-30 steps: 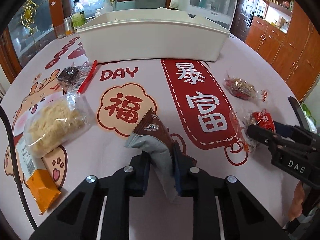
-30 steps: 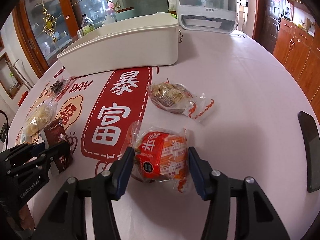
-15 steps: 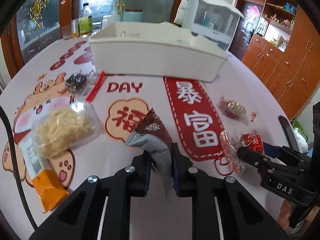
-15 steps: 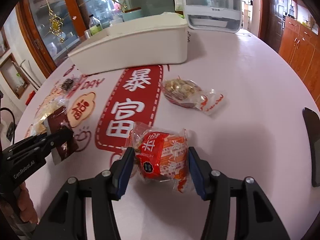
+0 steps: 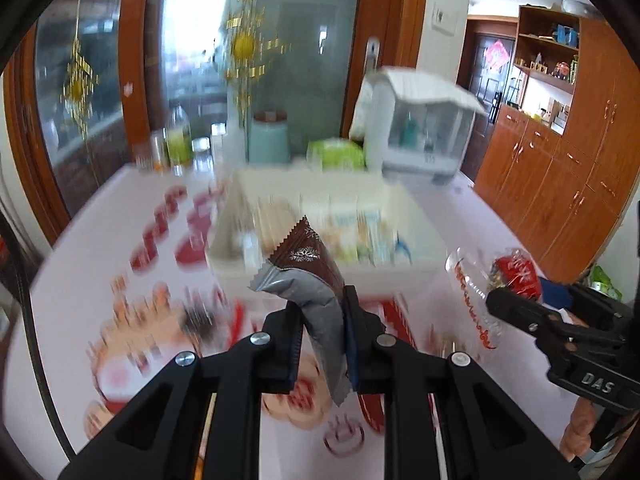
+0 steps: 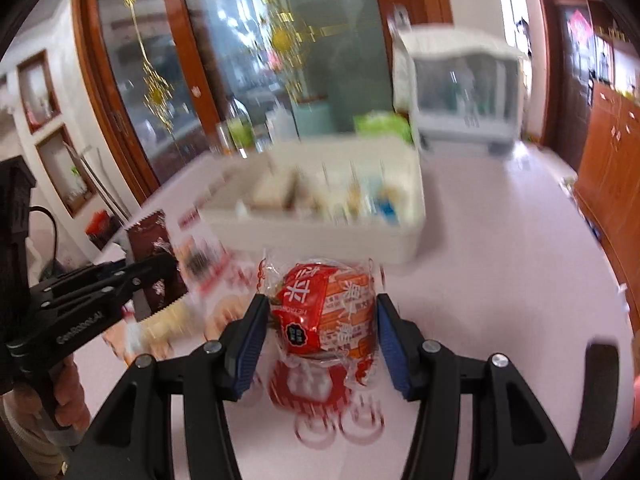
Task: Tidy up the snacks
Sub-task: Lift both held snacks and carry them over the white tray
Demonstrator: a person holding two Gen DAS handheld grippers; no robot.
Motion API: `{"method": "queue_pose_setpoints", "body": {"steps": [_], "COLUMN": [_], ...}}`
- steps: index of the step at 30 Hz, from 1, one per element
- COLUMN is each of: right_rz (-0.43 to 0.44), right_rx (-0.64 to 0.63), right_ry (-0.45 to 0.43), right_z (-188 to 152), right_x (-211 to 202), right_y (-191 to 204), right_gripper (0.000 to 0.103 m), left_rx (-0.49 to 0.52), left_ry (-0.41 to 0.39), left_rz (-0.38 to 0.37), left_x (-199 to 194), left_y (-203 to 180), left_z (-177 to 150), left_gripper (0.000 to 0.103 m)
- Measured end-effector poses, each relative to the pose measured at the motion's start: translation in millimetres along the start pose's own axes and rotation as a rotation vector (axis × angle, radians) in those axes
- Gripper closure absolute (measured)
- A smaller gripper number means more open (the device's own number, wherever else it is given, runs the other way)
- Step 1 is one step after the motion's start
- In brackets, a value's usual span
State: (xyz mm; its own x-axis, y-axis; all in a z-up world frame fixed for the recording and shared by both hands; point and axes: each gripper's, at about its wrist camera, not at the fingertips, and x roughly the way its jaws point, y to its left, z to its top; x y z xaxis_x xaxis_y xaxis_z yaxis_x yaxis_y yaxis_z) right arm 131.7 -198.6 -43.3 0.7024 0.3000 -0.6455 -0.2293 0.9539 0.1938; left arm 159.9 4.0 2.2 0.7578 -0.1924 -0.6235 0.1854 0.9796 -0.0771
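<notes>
Both packets now lifted off the table [image 5: 460, 208], nearer the white bin [image 6: 320, 236].

— What's behind, on the tabletop [image 6: 500, 240]?
— A white lidded cabinet [image 5: 424, 132], a pale blue canister [image 5: 268, 136], some bottles [image 5: 178, 140].
— And to the right?
— Wooden cupboards [image 5: 560, 184]; a dark phone [image 6: 596, 396] lies near the edge.

Both packets have come up off the surface [image 5: 452, 216]: the brown-and-grey packet [image 5: 316, 292] and the red-orange packet [image 6: 332, 312] now hang above it. The white bin [image 5: 320, 236], seen side-on at the top before, now sits mid-frame showing its contents.
</notes>
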Motion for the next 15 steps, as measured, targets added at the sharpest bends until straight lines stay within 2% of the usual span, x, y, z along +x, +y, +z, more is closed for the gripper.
{"method": "queue_pose_setpoints", "body": {"steps": [4, 7, 12, 15], "right_rz": [0.007, 0.0, -0.029, -0.069], "right_rx": [-0.041, -0.036, 0.016, 0.043], "right_ry": [-0.135, -0.202, -0.236, -0.2], "right_z": [57, 96, 153, 177], "right_x": [-22, -27, -4, 29], "right_y": [18, 25, 23, 14], "right_gripper": [0.049, 0.049, 0.048, 0.047], "left_rx": [0.065, 0.093, 0.111, 0.11], "left_ry": [-0.074, -0.098, -0.067, -0.025], "left_rz": [0.06, 0.099, 0.173, 0.213], "left_x": [-6, 1, 43, 79], "left_y": [-5, -11, -17, -14], "left_z": [63, 98, 140, 147], "left_gripper": [0.087, 0.087, 0.087, 0.087]}}
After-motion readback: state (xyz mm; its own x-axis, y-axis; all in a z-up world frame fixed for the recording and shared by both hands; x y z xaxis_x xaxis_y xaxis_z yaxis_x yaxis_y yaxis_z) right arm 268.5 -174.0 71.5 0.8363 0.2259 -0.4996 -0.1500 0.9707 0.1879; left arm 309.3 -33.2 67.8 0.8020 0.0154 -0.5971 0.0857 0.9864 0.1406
